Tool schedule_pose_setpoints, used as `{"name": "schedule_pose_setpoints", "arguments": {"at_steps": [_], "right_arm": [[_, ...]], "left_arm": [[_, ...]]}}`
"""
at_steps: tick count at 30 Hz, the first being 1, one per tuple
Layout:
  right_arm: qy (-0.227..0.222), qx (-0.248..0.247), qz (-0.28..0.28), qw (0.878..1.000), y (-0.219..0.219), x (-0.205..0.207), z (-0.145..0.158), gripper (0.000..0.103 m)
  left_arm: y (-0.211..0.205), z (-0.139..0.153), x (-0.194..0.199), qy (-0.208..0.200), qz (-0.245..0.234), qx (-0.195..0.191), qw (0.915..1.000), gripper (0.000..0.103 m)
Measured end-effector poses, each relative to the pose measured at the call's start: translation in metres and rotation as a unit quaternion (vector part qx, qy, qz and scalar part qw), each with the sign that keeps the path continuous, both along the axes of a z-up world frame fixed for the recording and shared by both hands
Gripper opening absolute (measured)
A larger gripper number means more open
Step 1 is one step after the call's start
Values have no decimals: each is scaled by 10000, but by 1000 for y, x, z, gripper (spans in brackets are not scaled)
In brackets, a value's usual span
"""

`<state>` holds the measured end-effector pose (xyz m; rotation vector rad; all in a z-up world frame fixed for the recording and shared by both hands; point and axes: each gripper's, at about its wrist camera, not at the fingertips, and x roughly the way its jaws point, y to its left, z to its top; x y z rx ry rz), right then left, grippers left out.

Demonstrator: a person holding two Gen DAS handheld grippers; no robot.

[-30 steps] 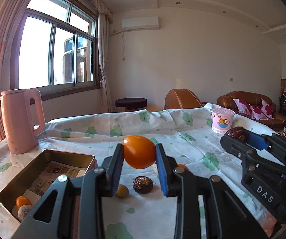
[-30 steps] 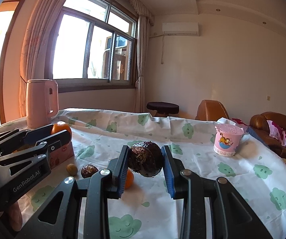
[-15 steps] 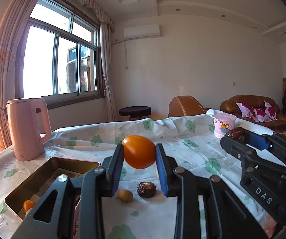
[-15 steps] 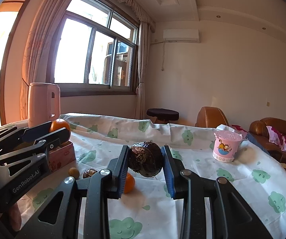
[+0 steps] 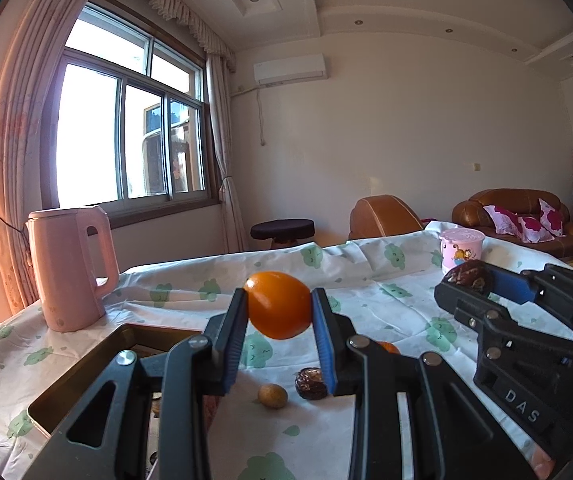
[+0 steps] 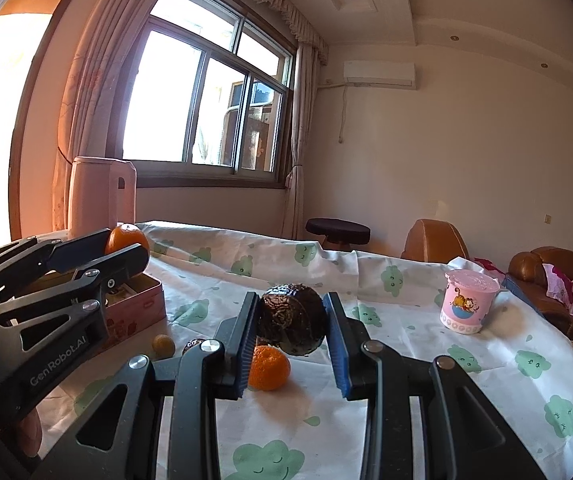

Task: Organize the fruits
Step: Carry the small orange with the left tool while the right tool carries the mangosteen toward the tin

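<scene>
Left claw (image 5: 280, 306) holds orange (image 5: 279, 305) above clothed table (image 5: 386, 300).

From the left wrist view, the open tin box (image 5: 86, 376) stands at 8 o'clock, and the pink kettle (image 5: 71, 268) rises behind it at 10 o'clock. Three small fruits lie on the tablecloth (image 5: 366, 292) near 6 o'clock: a yellow one (image 5: 272, 396), a dark one (image 5: 310, 383) and an orange one (image 5: 388, 346). The right gripper (image 5: 482, 284) blocks the side at 3 o'clock. The pink cup (image 5: 460, 246) stands far at 2 o'clock. Toward 12 o'clock the cloth is free.
</scene>
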<state>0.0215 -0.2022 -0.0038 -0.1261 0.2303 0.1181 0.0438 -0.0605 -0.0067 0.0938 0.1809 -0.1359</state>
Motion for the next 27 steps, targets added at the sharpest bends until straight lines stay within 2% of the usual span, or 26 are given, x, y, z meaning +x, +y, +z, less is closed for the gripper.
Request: {"name": "schedule_pose_setpoints", "arguments": {"at_steps": [14, 22, 27], "right_arm": [[140, -62, 464, 9988, 25, 15, 15, 34], [169, -180, 764, 9968, 49, 26, 29, 34], [234, -85, 973, 9949, 60, 35, 38, 34]], "left_arm": [[28, 5, 8, 96, 349, -5, 9993, 33], [48, 5, 15, 295, 531, 19, 9982, 33], [61, 5, 20, 403, 624, 19, 9972, 33]]}}
